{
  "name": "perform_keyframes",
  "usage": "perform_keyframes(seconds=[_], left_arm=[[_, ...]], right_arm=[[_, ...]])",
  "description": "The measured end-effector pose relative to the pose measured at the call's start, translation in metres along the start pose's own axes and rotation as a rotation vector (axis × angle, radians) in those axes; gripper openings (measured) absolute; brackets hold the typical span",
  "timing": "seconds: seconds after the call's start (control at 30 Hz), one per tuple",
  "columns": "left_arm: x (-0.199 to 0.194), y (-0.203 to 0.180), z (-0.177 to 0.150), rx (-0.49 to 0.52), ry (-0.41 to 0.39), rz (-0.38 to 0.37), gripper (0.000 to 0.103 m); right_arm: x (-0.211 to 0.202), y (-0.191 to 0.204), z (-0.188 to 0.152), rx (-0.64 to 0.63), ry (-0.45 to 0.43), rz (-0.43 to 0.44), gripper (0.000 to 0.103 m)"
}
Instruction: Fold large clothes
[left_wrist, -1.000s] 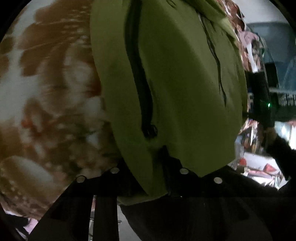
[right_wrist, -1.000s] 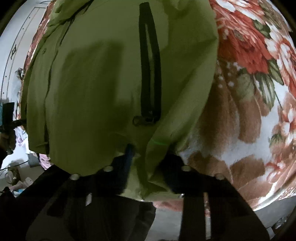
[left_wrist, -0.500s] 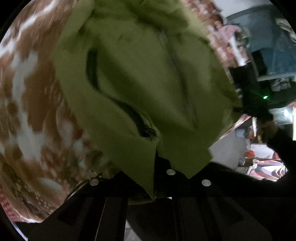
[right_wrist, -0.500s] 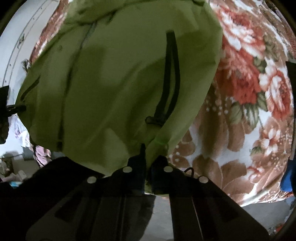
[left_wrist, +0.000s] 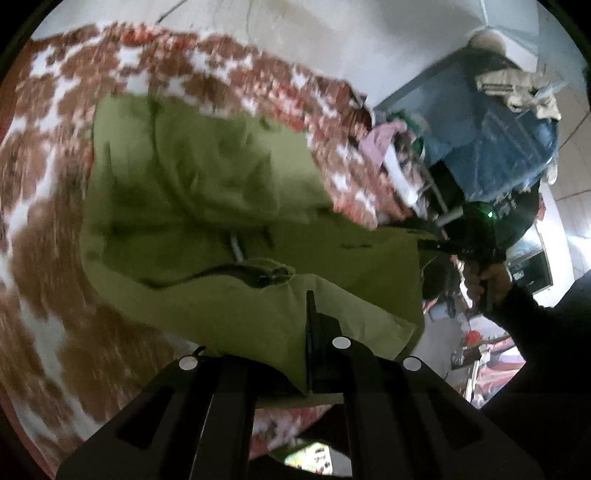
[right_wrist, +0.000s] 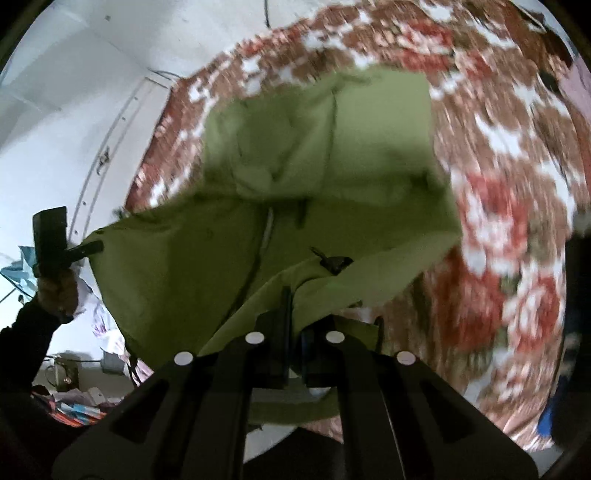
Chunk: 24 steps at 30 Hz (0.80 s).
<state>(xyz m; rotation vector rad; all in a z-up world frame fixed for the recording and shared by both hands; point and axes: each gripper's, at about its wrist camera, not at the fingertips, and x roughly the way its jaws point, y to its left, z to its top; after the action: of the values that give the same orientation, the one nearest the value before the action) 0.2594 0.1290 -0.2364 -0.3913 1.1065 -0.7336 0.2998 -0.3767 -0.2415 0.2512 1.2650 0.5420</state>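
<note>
An olive-green jacket (left_wrist: 207, 192) with black zips lies on a floral blanket (left_wrist: 55, 240). Its near hem is lifted off the bed and stretched between my two grippers. My left gripper (left_wrist: 312, 306) is shut on one hem corner, and the fabric drapes over its fingers. My right gripper (right_wrist: 291, 295) is shut on the other hem corner beside a pocket zip pull (right_wrist: 332, 262). The left wrist view also shows the right gripper (left_wrist: 424, 243) in a hand (left_wrist: 484, 280). In the right wrist view the left gripper (right_wrist: 96, 246) pinches the jacket (right_wrist: 332, 166) at the far left.
The blanket (right_wrist: 517, 184) covers the whole bed. A white wall (right_wrist: 74, 110) runs behind it. A blue-covered pile (left_wrist: 498, 147) and pink clothes (left_wrist: 380, 136) stand beside the bed. Clutter lies on the floor (right_wrist: 81, 402) below the left hand.
Both grippers closed on the jacket's hem and rose, lifting the near edge off the blanket. The jacket now looks smaller and farther away, and more of the bed and the wall shows.
</note>
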Motion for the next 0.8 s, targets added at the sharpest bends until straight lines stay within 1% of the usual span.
perform_keyframes(seconds=[0.1,0.2,0.23,0.27,0.37,0.4,0.43,0.47,0.53,0.57,0.6,0.67,0.7,0.77,0.8], left_arm=[[-0.005,0.008,0.038,0.004,-0.034,-0.017,0.003],[0.003,0.022,0.087,-0.022,-0.057,-0.041,0.003],[0.008,0.026,0.102,-0.032,-0.062,-0.045,0.004],[0.012,0.039,0.123,-0.056,-0.061,-0.057,0.004],[0.023,0.073,0.169,-0.1,-0.072,-0.062,0.004],[0.03,0.091,0.191,-0.111,-0.078,-0.045,0.004],[0.04,0.107,0.212,-0.117,-0.076,-0.031,0.004],[0.049,0.119,0.228,-0.124,-0.072,-0.018,0.004],[0.082,0.167,0.267,-0.188,-0.035,-0.004,0.004],[0.095,0.185,0.28,-0.22,-0.018,-0.008,0.004],[0.115,0.211,0.295,-0.257,0.012,0.0,0.004],[0.141,0.246,0.311,-0.299,0.056,0.038,0.004],[0.159,0.272,0.317,-0.348,0.089,0.055,0.005],[0.178,0.3,0.321,-0.394,0.129,0.092,0.005],[0.189,0.316,0.321,-0.427,0.157,0.1,0.006]], right_arm=[[-0.002,-0.007,0.043,0.018,-0.016,0.017,0.004],[0.003,-0.024,0.09,0.056,-0.015,0.026,0.004],[0.009,-0.034,0.112,0.078,-0.014,0.03,0.004],[0.015,-0.045,0.131,0.104,-0.011,0.032,0.004],[0.041,-0.072,0.188,0.164,0.004,0.021,0.004],[0.049,-0.078,0.203,0.171,0.009,0.013,0.004],[0.063,-0.088,0.225,0.181,0.017,0.0,0.004],[0.074,-0.094,0.243,0.185,0.025,-0.005,0.004],[0.107,-0.111,0.283,0.197,0.046,-0.025,0.004],[0.118,-0.115,0.294,0.198,0.055,-0.031,0.004],[0.136,-0.123,0.31,0.197,0.069,-0.049,0.004],[0.181,-0.145,0.34,0.209,0.116,-0.075,0.004],[0.198,-0.155,0.35,0.218,0.139,-0.09,0.005],[0.226,-0.175,0.365,0.25,0.185,-0.103,0.005],[0.237,-0.188,0.371,0.29,0.2,-0.096,0.006]])
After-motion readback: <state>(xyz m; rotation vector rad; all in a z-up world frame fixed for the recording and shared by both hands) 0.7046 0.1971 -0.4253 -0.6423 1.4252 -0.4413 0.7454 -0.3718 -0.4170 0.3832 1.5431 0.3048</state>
